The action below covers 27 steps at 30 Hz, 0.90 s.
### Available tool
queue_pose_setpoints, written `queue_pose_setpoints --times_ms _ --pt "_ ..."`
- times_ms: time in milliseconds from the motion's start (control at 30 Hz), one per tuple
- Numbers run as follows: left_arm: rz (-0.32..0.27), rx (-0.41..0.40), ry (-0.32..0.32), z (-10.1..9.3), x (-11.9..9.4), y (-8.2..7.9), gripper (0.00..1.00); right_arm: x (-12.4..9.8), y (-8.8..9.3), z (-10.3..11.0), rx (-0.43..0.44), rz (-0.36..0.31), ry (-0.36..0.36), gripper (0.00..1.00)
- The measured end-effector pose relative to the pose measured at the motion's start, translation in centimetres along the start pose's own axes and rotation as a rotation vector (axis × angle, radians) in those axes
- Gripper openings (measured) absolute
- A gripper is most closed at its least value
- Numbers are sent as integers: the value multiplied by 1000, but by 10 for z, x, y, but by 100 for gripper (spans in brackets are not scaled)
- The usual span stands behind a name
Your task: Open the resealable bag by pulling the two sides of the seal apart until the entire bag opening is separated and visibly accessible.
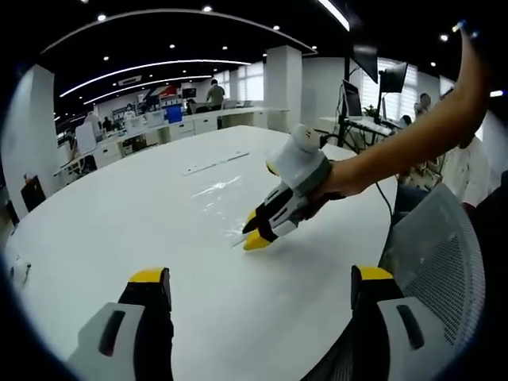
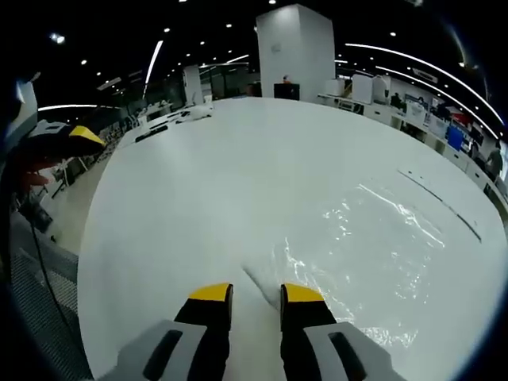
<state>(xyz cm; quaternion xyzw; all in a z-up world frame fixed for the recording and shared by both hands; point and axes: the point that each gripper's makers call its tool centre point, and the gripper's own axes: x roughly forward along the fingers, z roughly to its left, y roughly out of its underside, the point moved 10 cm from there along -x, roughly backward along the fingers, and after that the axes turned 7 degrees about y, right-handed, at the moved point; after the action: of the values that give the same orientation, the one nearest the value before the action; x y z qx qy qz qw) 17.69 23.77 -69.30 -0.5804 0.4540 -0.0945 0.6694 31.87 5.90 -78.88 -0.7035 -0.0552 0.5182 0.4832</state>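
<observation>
Clear resealable bag (image 2: 373,238) lies flat on the white desk (image 2: 238,159), glare on the plastic. Right gripper (image 2: 256,295) sits at the bag's near edge, jaws narrow, a small gap between the yellow tips; whether they pinch the film, cannot tell. In the left gripper view the bag (image 1: 216,190) is mid-desk, right gripper (image 1: 258,236) tips down at its corner, held by a hand (image 1: 333,181). Left gripper (image 1: 258,278) well apart from the bag, jaws wide, holding nothing. Mesh chair (image 1: 440,262) beside the desk edge. Office desks behind.
</observation>
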Motion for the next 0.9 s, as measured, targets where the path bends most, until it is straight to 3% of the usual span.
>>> queue_pose_setpoints --times_ms 133,200,267,333,667,767,900 --pt "15 -6 1 1 1 3 91 1 1 -1 -17 -11 6 17" --pt "18 -7 4 1 2 3 91 1 2 -2 -70 -16 15 15" --pt "19 -2 7 1 4 3 91 1 2 -1 -183 -46 18 12" --pt "34 6 17 1 8 4 90 -1 6 1 -131 -52 -4 7" --pt "50 25 40 -3 16 5 88 -2 6 10 -254 -47 -27 1" --pt "59 38 38 -5 16 8 87 -3 7 14 -192 -32 -60 1" --pt "72 65 40 -6 15 7 87 -4 8 14 -193 -20 -67 1"
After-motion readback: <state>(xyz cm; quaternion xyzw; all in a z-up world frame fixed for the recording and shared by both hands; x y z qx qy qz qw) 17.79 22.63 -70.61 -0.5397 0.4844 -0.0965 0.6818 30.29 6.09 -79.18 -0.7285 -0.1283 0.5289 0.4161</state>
